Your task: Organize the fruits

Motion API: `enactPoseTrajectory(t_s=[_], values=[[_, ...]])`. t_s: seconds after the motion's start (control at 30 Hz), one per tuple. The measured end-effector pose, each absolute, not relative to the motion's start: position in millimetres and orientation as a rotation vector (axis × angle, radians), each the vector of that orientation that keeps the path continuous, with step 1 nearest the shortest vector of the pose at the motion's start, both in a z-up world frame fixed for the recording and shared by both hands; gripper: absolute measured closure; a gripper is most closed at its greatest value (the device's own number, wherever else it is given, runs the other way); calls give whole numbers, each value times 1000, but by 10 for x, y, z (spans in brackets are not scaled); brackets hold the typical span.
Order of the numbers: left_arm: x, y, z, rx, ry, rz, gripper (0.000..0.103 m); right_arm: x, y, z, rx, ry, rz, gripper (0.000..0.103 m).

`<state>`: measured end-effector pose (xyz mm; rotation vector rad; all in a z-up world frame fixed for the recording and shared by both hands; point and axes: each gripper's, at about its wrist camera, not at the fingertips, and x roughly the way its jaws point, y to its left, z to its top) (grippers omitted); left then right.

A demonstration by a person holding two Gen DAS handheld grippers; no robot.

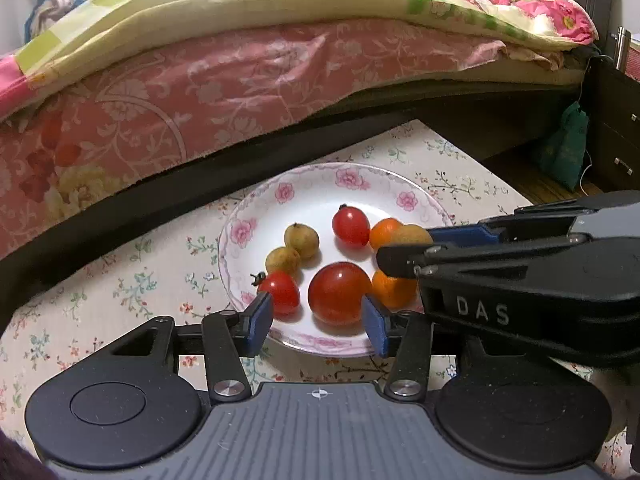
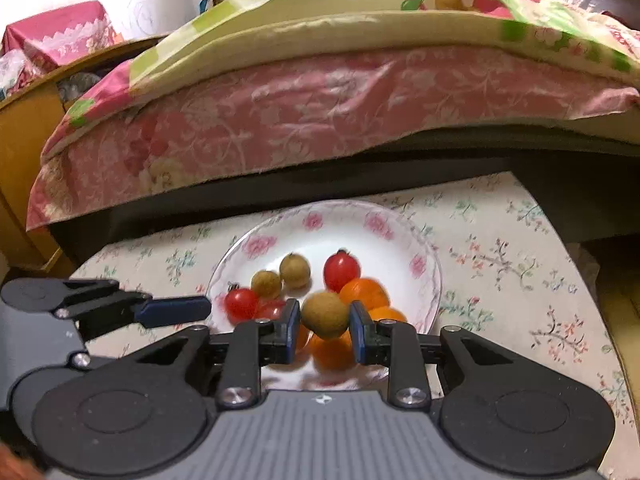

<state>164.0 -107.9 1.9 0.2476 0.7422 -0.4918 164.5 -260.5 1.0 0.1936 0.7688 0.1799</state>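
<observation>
Right gripper [image 2: 325,326] pinching small round tan-brown longan-like fruit [image 2: 325,314] at widest girth; looking light, thin-skinned, so squeezing gently. Left gripper [image 1: 318,320] hanging open, empty, over white floral-rimmed plate [image 1: 312,184].

Fruits [image 1: 339,294] lie in the plate [image 1: 352,178] on the tablecloth [image 1: 120,292], bed [image 1: 200,92] seemingly just behind.
</observation>
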Motion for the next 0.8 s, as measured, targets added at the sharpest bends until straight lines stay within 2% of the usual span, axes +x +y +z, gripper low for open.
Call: enactPoseTrajectory(t_s=[0.13,0.4,0.8], values=[[1654,-1081,24,248,743,-488,42,1686,-2666,49,218,758,170,71],[1590,-983,76,243,755,-469,36,1582,-2847,142,245,750,130,69],[1099,-812,46,227,813,-472,32,782,-2821,-23,183,853,92,68]])
